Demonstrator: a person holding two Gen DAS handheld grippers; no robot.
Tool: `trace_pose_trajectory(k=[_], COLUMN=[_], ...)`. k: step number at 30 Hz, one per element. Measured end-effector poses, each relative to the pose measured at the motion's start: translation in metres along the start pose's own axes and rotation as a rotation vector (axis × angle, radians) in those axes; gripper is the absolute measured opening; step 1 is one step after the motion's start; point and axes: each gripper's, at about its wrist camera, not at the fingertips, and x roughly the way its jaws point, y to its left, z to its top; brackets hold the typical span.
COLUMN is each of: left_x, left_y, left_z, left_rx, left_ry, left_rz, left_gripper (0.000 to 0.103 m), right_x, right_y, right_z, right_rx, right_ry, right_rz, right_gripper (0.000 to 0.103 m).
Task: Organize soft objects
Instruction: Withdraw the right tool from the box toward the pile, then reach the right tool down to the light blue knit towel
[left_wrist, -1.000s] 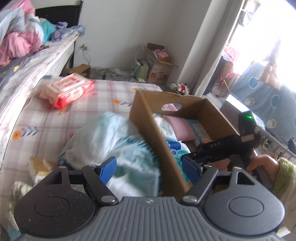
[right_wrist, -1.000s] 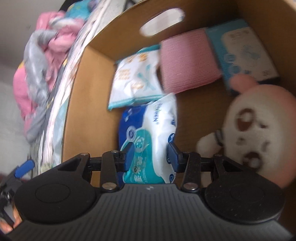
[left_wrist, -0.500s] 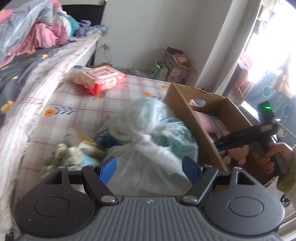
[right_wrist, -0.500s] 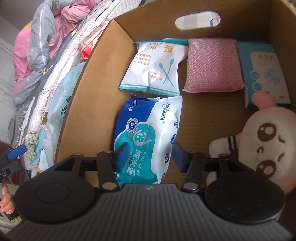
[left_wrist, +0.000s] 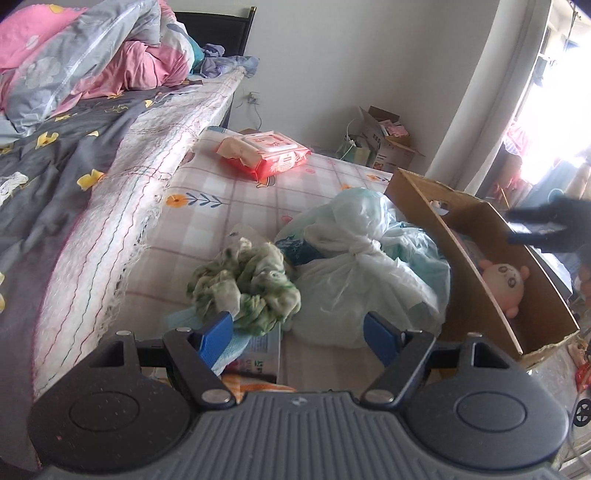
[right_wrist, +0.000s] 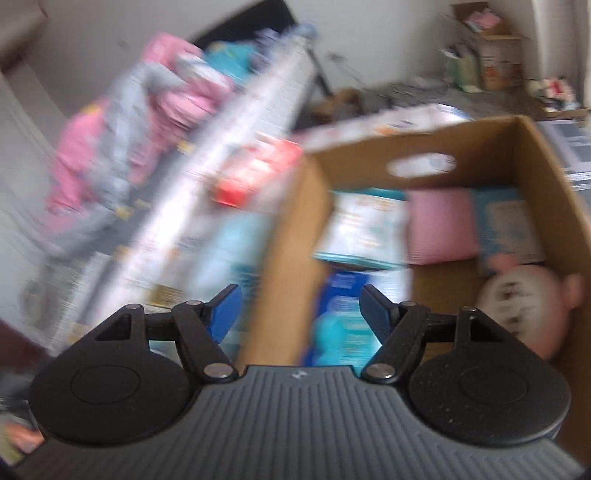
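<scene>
My left gripper (left_wrist: 298, 330) is open and empty, just above a green-white crumpled cloth (left_wrist: 246, 286) and a knotted white plastic bag (left_wrist: 364, 271) on the checked mat (left_wrist: 207, 206). A red wipes pack (left_wrist: 263, 152) lies farther back. The cardboard box (left_wrist: 436, 240) stands to the right with a pink plush (left_wrist: 504, 282) inside. My right gripper (right_wrist: 300, 309) is open and empty, raised above the box's left wall (right_wrist: 291, 251). The blurred right wrist view shows the blue wipes pack (right_wrist: 343, 314), a white pack (right_wrist: 365, 229), a pink sponge (right_wrist: 439, 229), a blue packet (right_wrist: 506, 229) and the plush (right_wrist: 524, 299) in the box.
A bed with a grey cover (left_wrist: 66, 177) and pink bedding (left_wrist: 92, 55) runs along the left. A small box of tissue-like packs (left_wrist: 255, 354) lies under my left fingers. Cardboard boxes (left_wrist: 384, 144) stand by the far wall.
My right gripper has opened, let go of the blue wipes pack in the box, and pulled up and back. My left gripper has swung left toward the crumpled cloth and bag.
</scene>
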Motion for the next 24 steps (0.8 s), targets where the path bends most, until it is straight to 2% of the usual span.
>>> trace_pose_trajectory(k=[5,8,12,18,21,24], left_x=[0.007,0.03,0.05,0.048,0.049,0.047], left_y=[0.002,0.005,0.007,0.034,0.046,0.05], left_z=[-0.003,0.0,0.007,0.032,0.033,0.027], left_rx=[0.012,0.005,0.03,-0.008,-0.004,0.033], left_ry=[-0.002,0.068,0.092,-0.008,-0.017,-0.002], left_rz=[-0.081,-0.126,-0.101,-0.055,0.011,0.009], left_gripper=[0.077,0.075,0.072,0.078,0.077,0.078], right_x=[0.024,0.046,0.072,0.101,0.112,0.122], right_y=[0.046,0.069,0.09,0.106,0.099,0.091], right_z=[-0.024,-0.044,-0.067,-0.096,-0.102,-0.105], right_rx=[0.038,0.066,0.116,0.173,0.228,0.297], right_ry=[0.012,0.029,0.039,0.076,0.103,0.118], right_rz=[0.222,0.303,0.337,0.338,0.328,0.345], right_gripper=[0.067,0.064,0.064,0.063,0.063,0.063])
